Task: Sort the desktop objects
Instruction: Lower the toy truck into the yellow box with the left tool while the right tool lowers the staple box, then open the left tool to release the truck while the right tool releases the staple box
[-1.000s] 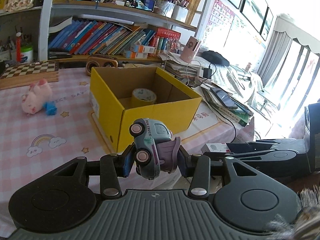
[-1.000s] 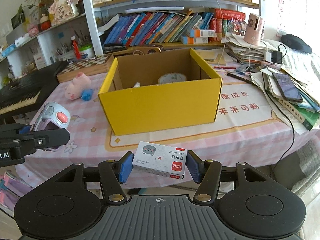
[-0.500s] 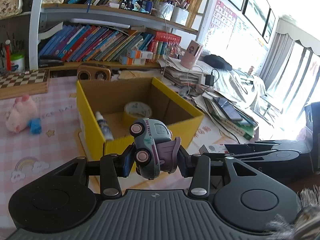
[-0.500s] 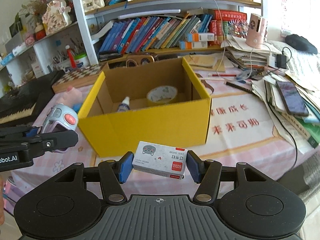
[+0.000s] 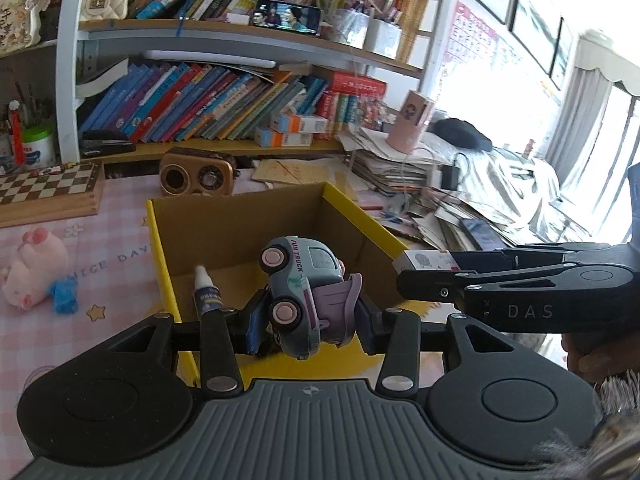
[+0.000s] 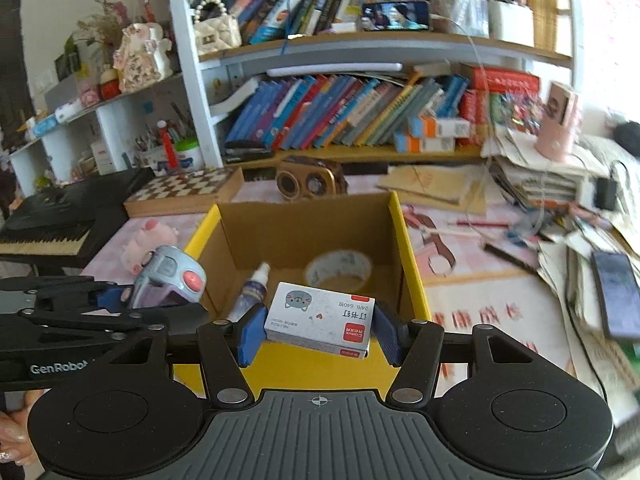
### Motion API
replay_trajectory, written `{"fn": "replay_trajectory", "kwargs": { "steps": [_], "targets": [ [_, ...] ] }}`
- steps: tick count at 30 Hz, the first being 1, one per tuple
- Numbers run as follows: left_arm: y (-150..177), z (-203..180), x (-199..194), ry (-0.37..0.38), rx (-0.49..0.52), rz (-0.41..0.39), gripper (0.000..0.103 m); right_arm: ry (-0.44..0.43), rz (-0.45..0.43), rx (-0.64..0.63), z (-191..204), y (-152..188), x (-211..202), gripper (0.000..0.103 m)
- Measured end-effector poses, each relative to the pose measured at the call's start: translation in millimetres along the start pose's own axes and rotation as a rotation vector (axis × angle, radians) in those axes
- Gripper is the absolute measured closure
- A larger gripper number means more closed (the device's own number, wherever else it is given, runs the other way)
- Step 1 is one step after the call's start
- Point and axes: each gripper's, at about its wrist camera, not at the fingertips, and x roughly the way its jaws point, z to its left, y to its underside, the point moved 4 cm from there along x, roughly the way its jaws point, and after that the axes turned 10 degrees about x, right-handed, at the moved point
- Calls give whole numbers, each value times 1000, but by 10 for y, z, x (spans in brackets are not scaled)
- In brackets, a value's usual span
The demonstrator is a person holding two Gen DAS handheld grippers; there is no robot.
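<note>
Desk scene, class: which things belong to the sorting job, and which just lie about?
Job: toy truck in left gripper; staples box in right gripper; yellow box; tape roll; small bottle.
Lying about: plush pig; chessboard; speaker; phone.

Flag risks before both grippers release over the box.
1. The left gripper holds the toy car and the right gripper the staple box, close together over the yellow box; they could collide.
2. The car may land on the bottle lying inside.
3. The staple box could land on the tape roll and rest tilted.
</note>
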Motion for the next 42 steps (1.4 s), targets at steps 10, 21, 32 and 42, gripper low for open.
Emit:
{"fn": "replay_trajectory", "kwargs": {
  "steps": [10, 21, 32, 42],
  "targets": [
    [-43, 126, 468, -102, 25, 79, 62, -61, 31, -75, -2, -291, 512, 46],
    [64, 99, 834, -144, 90, 197, 62, -79, 183, -206, 20, -202, 1142, 46],
    [84, 58, 953, -77, 53, 248, 62, -74, 307, -250, -31, -130, 1437, 45],
    [74, 41, 932, -102, 55, 227, 60, -99, 316, -212, -57, -137, 1434, 44]
  ]
}}
